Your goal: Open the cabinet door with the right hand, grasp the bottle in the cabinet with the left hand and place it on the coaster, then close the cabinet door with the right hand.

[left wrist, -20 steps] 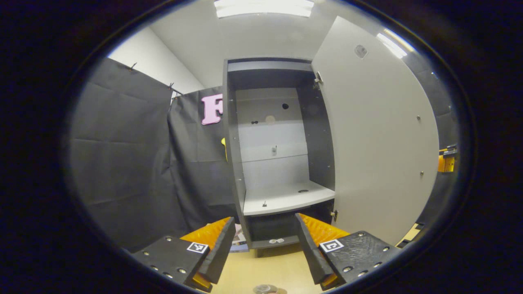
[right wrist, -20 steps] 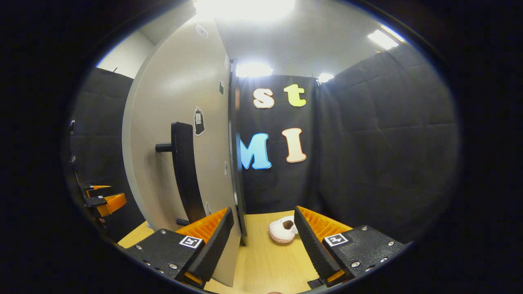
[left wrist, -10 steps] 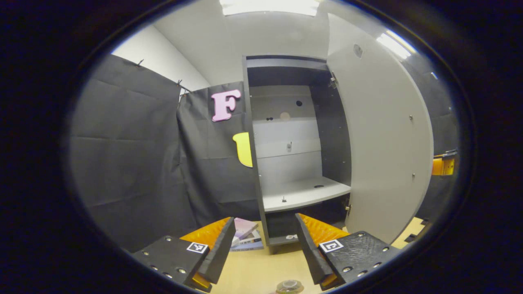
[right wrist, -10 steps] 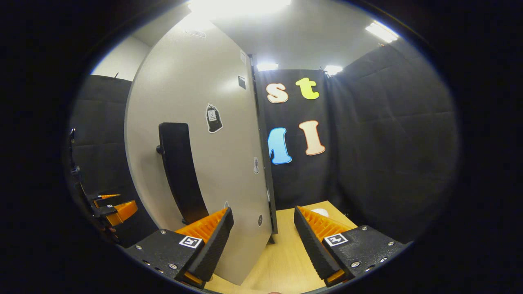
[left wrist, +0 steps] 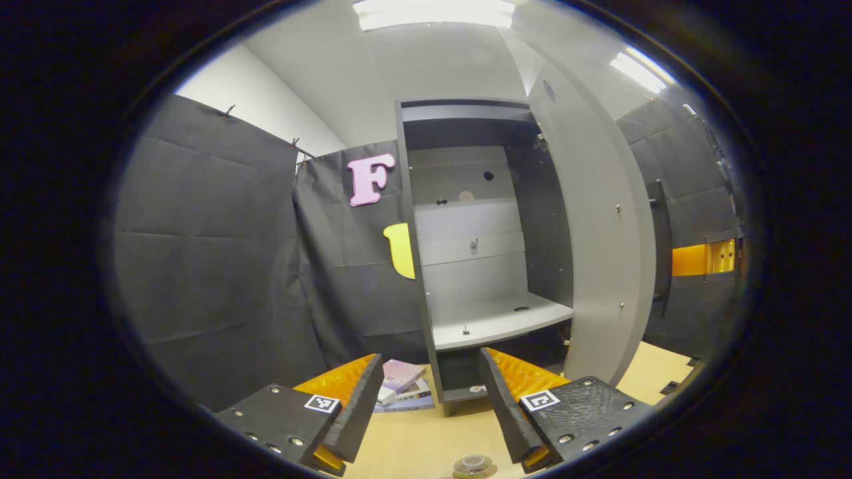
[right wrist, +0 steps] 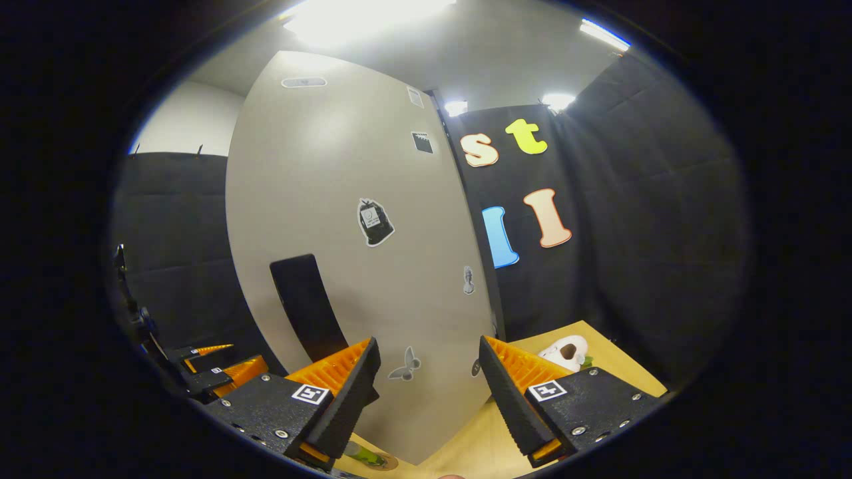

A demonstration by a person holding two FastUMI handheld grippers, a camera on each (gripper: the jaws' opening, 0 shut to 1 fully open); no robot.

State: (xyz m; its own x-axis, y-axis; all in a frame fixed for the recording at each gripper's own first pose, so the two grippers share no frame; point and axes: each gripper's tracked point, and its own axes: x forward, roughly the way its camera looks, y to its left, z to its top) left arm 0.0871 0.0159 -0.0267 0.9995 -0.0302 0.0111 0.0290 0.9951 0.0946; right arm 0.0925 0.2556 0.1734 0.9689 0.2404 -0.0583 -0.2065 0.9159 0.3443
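Cabinet (left wrist: 466,219) stands open on the table (left wrist: 419,446), its grey shelf (left wrist: 496,319) bare apart from a small peg and a dark spot. The door (left wrist: 599,233) is swung partway out at the cabinet's right side, edge-on in the left gripper view; in the right gripper view its outer face (right wrist: 346,219) carries a dark handle (right wrist: 303,303) and several small stickers. Black cloth walls the booth, with white ceiling and strip lights above. A stack of books (left wrist: 403,386) lies on the table just left of the cabinet's base. The bottle (left wrist: 473,464) sits at the bottom edge of the left gripper view, between the fingers; whether it rests on a coaster I cannot tell. A white object (right wrist: 564,351) lies on the table right of the door. The left gripper (left wrist: 431,406) is spread and empty. The right gripper (right wrist: 429,399) is spread too, close before the door, holding nothing.
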